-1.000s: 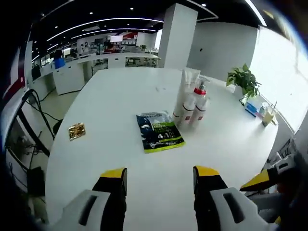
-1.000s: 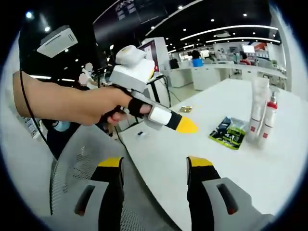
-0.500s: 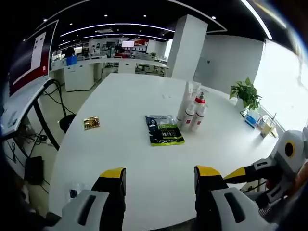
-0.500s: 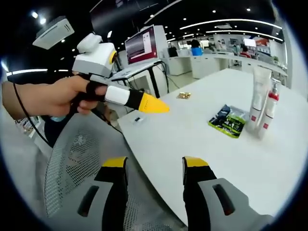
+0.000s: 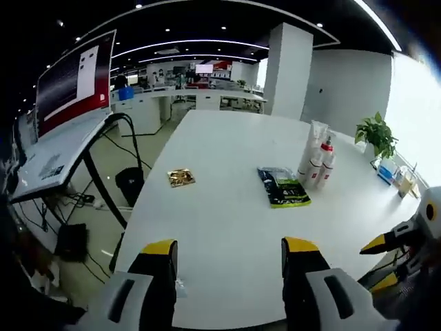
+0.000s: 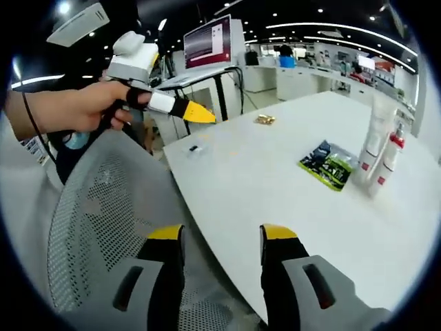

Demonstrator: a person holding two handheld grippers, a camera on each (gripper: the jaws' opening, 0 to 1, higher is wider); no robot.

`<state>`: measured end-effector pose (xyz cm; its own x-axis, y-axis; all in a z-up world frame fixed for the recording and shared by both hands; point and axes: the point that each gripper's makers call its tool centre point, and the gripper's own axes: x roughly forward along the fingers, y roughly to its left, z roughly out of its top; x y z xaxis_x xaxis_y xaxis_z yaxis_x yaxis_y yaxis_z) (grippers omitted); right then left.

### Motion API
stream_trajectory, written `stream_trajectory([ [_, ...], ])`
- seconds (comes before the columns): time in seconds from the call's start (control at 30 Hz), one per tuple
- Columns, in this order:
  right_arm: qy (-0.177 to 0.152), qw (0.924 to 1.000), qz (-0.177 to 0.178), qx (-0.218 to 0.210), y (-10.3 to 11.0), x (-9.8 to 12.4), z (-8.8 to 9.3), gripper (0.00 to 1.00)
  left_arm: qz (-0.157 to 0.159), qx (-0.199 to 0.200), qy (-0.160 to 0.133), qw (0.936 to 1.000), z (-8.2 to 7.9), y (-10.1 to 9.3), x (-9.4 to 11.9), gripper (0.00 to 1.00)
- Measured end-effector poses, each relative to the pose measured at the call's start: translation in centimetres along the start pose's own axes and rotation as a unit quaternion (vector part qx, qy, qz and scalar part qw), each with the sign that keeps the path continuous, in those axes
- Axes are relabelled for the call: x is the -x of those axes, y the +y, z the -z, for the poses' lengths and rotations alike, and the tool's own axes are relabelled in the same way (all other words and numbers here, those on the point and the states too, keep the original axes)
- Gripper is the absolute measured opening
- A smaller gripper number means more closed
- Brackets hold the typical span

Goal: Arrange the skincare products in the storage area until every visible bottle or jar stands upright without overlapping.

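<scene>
on the white table (image 5: 227,241), bottles (image 5: 315,162) stand upright together.

Three bottles (image 5: 315,162) (clustered), two sachets (image 5: 283,187) — one plant (image 5: 375,134)

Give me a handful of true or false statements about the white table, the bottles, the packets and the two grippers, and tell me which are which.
1. The bottles stand upright in a tight group on the white table. True.
2. The green and black packet is standing on its edge. False: it lies flat on the table, beside the bottles.
3. The left gripper is shut on a bottle. False: its jaws are open with nothing between them.
4. A small gold packet lies on the table apart from the other items. True.
5. The right gripper has its jaws open, short of the bottles. True.
6. A mesh chair back sits at the table edge. True.
</scene>
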<state>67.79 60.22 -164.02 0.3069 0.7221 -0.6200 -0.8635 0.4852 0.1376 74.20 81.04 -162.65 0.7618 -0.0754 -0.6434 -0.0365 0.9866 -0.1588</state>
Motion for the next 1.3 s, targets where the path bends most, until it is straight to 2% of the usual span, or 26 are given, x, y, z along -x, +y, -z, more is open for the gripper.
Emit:
stream_trajectory([
  [0.03, 0.000, 1.0000, 0.002, -0.001, 0.0, 0.0, 0.0, 0.39, -0.006, 0.018, 0.007, 0.9998, 0.4, 1.3, -0.2, 0.67],
  [0.07, 0.000, 1.0000, 0.005, -0.001, -0.1, 0.1, 0.0, 0.40, -0.009, 0.018, 0.011, 0.9997, 0.6, 2.1, -0.4, 0.70],
  [0.1, 0.002, 0.9999, 0.012, 0.000, -0.4, 0.1, 0.0, 0.40, -0.015, 0.032, 0.032, 0.9989, 1.4, 3.0, -0.7, 0.73],
  [0.17, 0.001, 0.9998, 0.020, 0.001, -0.6, 0.2, -0.1, 0.39, -0.007, 0.053, 0.043, 0.9976, 1.3, 3.0, -1.2, 0.82],
  [0.2, 0.000, 0.9997, 0.023, 0.001, -0.7, 0.2, -0.1, 0.39, -0.004, 0.043, 0.046, 0.9980, 1.1, 2.9, -1.8, 0.84],
  [0.23, 0.001, 0.9996, 0.028, 0.002, -0.9, 0.2, -0.1, 0.39, -0.008, 0.012, 0.069, 0.9975, 1.6, 3.4, -2.2, 0.83],
  [0.3, 0.005, 0.9995, 0.033, 0.002, -1.1, 0.2, 0.0, 0.39, -0.014, -0.022, 0.099, 0.9948, 2.3, 4.2, -2.8, 0.77],
  [0.4, 0.012, 0.9992, 0.037, 0.006, -1.2, 0.1, 0.2, 0.39, 0.002, -0.015, 0.119, 0.9927, 3.2, 4.8, -3.4, 0.72],
  [0.43, 0.013, 0.9992, 0.038, 0.008, -1.2, 0.1, 0.2, 0.39, 0.001, -0.019, 0.134, 0.9908, 3.8, 5.3, -3.5, 0.72],
  [0.47, 0.016, 0.9990, 0.039, 0.014, -1.1, 0.0, 0.3, 0.39, -0.011, -0.041, 0.166, 0.9852, 4.9, 6.4, -3.5, 0.72],
  [0.5, 0.019, 0.9989, 0.040, 0.018, -1.1, 0.0, 0.4, 0.39, -0.012, -0.057, 0.175, 0.9828, 5.3, 6.7, -3.5, 0.72],
  [0.63, 0.024, 0.9985, 0.041, 0.027, -1.1, -0.1, 0.5, 0.39, -0.006, -0.046, 0.180, 0.9825, 6.3, 7.0, -4.4, 0.72],
  [0.8, 0.031, 0.9980, 0.048, 0.027, -1.4, -0.1, 0.8, 0.39, 0.009, -0.065, 0.195, 0.9786, 7.5, 7.2, -5.1, 0.68],
  [0.93, 0.030, 0.9972, 0.060, 0.032, -1.8, -0.1, 0.6, 0.39, 0.007, -0.061, 0.177, 0.9823, 7.0, 7.3, -5.5, 0.68],
  [1.0, 0.031, 0.9968, 0.067, 0.032, -2.0, 0.0, 0.7, 0.39, 0.005, -0.071, 0.178, 0.9814, 7.0, 7.5, -5.6, 0.67],
  [1.07, 0.035, 0.9963, 0.073, 0.029, -2.3, 0.1, 0.8, 0.39, -0.004, -0.099, 0.182, 0.9782, 7.2, 8.0, -5.5, 0.62],
  [1.2, 0.031, 0.9957, 0.080, 0.034, -2.5, 0.2, 0.6, 0.39, -0.006, -0.090, 0.185, 0.9786, 7.3, 7.8, -5.1, 0.61],
  [1.3, 0.032, 0.9953, 0.083, 0.040, -2.5, 0.2, 0.6, 0.39, -0.004, -0.094, 0.199, 0.9754, 7.6, 7.5, -4.5, 0.58],
])
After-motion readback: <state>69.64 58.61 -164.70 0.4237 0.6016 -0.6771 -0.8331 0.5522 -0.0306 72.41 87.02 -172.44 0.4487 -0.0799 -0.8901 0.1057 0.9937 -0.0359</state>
